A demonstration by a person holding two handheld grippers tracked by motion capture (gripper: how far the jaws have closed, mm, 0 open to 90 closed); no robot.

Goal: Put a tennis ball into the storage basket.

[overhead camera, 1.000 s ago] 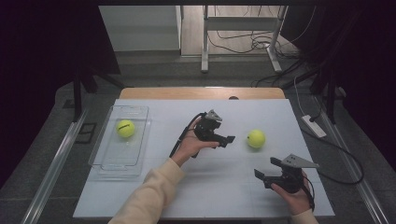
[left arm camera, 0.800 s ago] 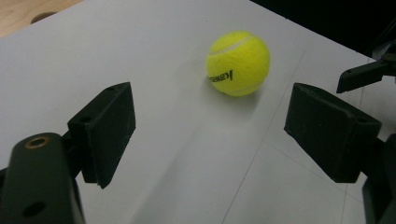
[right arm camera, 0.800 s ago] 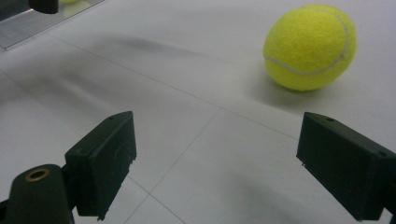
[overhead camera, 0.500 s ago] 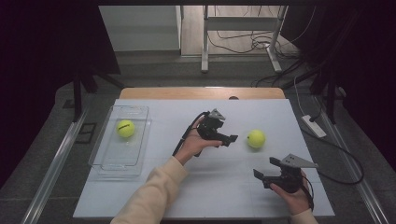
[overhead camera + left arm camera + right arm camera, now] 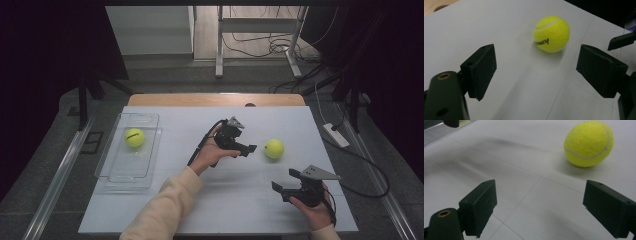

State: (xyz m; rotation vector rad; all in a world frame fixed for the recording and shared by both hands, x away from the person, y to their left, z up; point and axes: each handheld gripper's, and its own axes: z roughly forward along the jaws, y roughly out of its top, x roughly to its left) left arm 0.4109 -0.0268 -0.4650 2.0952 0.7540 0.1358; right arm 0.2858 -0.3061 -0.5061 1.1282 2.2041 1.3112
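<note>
Near edge, high view: right gripper (image 5: 286, 181) held low over the white table (image 5: 235, 200), jaws apart w/ nothing between them. Right gripper view: its pads spread wide, bare table between. Mid-table: left gripper (image 5: 249, 147) in the person's left hand (image 5: 212, 152), jaws parted & empty, pointing at the tennis ball (image 5: 274, 148), which rests on the table just beyond the tips, not touching. Left gripper view: ball (image 5: 551, 34) ahead of the pads, lettering facing the camera. Far left: clear tray (image 5: 116, 172) holding a second ball (image 5: 134, 137), well apart from both grippers.
</note>
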